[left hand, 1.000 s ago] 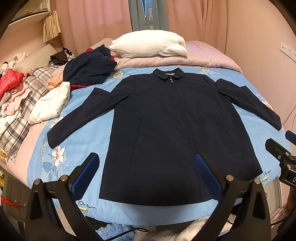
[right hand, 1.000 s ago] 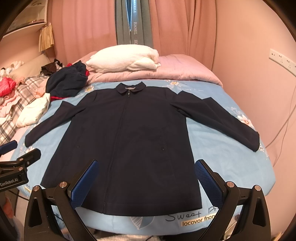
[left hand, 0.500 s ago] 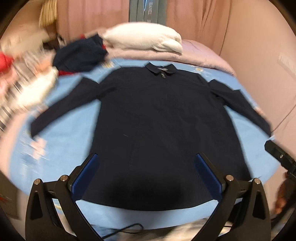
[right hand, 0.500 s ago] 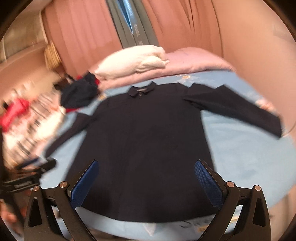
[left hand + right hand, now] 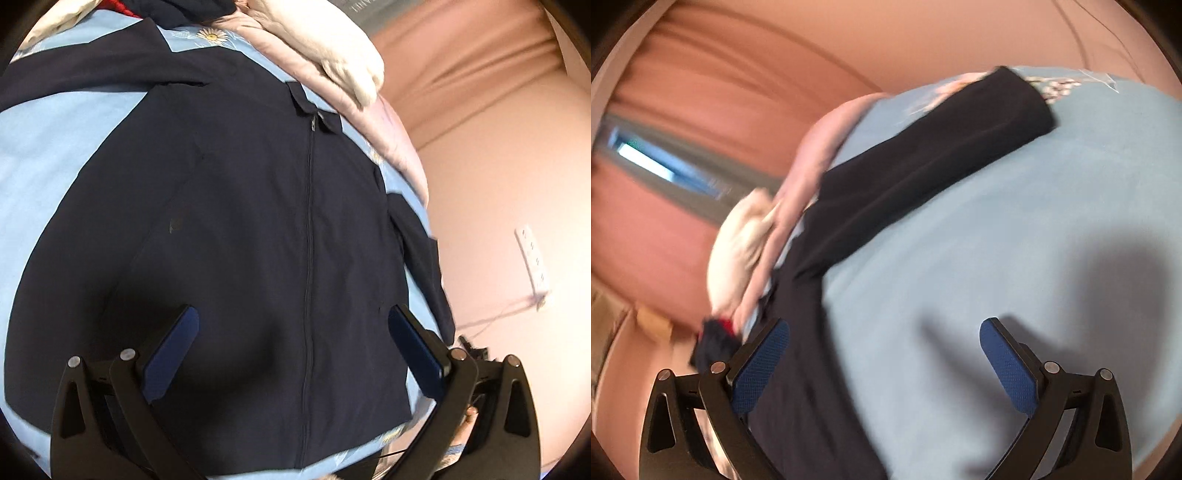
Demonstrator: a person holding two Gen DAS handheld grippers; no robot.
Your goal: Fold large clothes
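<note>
Navy jacket (image 5: 258, 236) lies front-up and zipped on the light blue bedsheet (image 5: 51, 155), collar (image 5: 314, 110) at the far end toward the white pillow (image 5: 332, 44), hem at the near edge of the bed. Left gripper (image 5: 293, 354) hangs over the lower front of the jacket with its blue pads (image 5: 171, 354) spread wide and nothing between them; whether they touch the cloth cannot be told, though a dark shadow sits right under them. Right gripper (image 5: 884, 363) is also wide open and empty, over bare sheet just right of the jacket body, with the right sleeve (image 5: 942, 147) stretched away to the far right; this view is tilted and smeared, so detail is poor. Risks, as judged from here: the jacket looks heavy and layered, so a pinch on the body may catch only the top layer and drag the front off the back, leaving a skewed fold. A grab at the sleeve made through the blur may close on the sheet too and pull it up. The right cuff (image 5: 1027, 99) lies near the bed's edge, so a loose lift could let it slide off. A wall socket and cable (image 5: 532, 258) sit on the right wall, well apart but within a wide swing.
</note>
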